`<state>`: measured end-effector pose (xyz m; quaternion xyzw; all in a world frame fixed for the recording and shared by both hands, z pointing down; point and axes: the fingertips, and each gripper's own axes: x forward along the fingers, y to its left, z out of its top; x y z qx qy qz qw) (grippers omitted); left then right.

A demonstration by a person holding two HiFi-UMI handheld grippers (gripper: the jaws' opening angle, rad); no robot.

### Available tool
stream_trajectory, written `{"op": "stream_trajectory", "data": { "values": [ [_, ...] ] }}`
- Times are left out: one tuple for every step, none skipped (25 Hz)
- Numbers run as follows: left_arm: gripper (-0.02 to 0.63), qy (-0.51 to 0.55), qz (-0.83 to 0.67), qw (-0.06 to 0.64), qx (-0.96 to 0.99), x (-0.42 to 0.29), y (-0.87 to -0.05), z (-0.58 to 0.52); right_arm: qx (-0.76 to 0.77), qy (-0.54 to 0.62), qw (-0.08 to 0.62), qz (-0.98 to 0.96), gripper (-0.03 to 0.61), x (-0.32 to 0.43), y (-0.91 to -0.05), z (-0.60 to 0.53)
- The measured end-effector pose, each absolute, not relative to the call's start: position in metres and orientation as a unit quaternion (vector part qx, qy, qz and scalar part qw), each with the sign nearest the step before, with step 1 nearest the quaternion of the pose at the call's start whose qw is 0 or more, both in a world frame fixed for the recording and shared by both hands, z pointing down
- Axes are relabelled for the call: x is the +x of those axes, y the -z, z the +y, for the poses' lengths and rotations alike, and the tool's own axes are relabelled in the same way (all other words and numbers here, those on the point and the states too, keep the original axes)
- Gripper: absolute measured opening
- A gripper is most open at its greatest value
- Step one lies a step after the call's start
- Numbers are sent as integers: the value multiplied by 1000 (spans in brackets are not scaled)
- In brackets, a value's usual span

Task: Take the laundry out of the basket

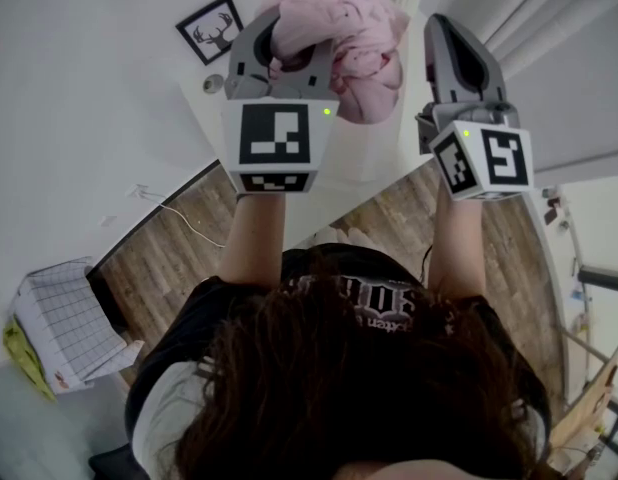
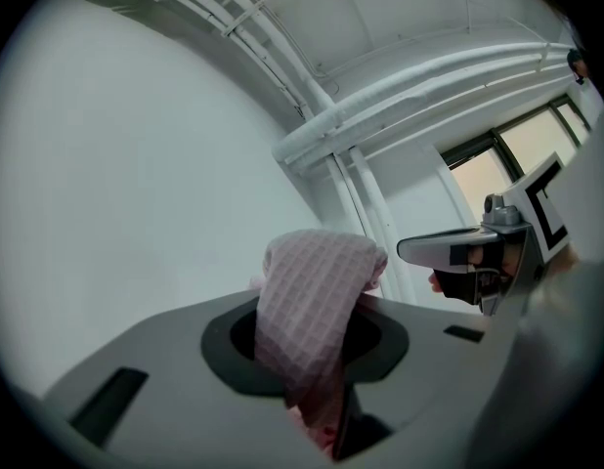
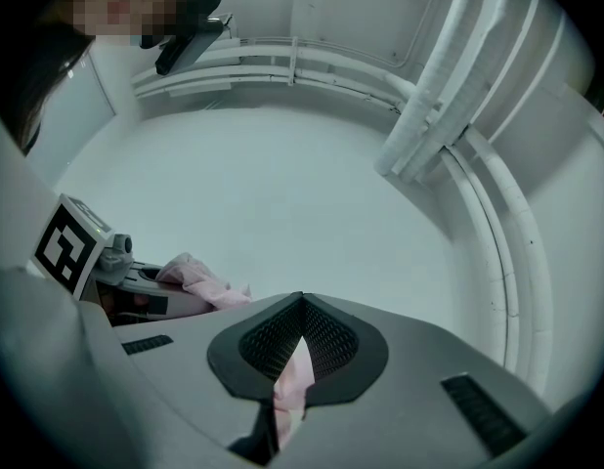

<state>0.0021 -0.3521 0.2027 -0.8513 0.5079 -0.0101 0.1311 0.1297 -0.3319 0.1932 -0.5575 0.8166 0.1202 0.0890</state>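
Note:
Both grippers are raised high, pointing at the ceiling. A pink waffle-textured garment (image 1: 354, 28) hangs bunched between them. My left gripper (image 1: 289, 53) is shut on a thick fold of the pink cloth (image 2: 317, 291), which bulges out past the jaws. My right gripper (image 1: 457, 48) is shut on a thin edge of the same garment (image 3: 292, 394), and its jaws meet in a narrow V. The right gripper (image 2: 468, 252) shows at the right of the left gripper view. In the right gripper view the left gripper (image 3: 136, 286) appears with cloth (image 3: 199, 281) on top.
A white laundry basket (image 1: 64, 323) stands on the wooden floor (image 1: 159, 258) at lower left, with something yellow-green (image 1: 24, 358) beside it. A framed deer picture (image 1: 211, 28) hangs on the wall. A white cable (image 1: 184, 218) lies on the floor. White pipes (image 3: 434, 96) run under the ceiling.

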Motion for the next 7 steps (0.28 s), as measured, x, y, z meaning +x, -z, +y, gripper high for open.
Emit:
{"op": "stream_trajectory", "data": {
  "values": [
    [99, 10, 508, 131, -851, 2, -203, -352, -558, -120, 89, 816, 26, 130, -193, -331],
    [100, 10, 509, 131, -851, 2, -202, -351, -558, -120, 89, 816, 26, 130, -193, -331],
    [99, 10, 510, 131, -850, 1, -202, -351, -558, -121, 89, 816, 26, 131, -192, -330],
    [98, 9, 510, 132, -850, 1, -202, -350, -558, -121, 89, 816, 26, 131, -192, -329],
    [100, 9, 511, 132, -850, 1, -201, -350, -559, -121, 89, 816, 26, 131, -191, -328],
    [99, 9, 511, 133, -849, 1, -201, -350, -559, -121, 89, 815, 26, 132, -191, -328],
    [99, 9, 511, 133, -849, 1, -200, -349, -559, -122, 89, 815, 26, 132, -190, -327]
  ]
}}
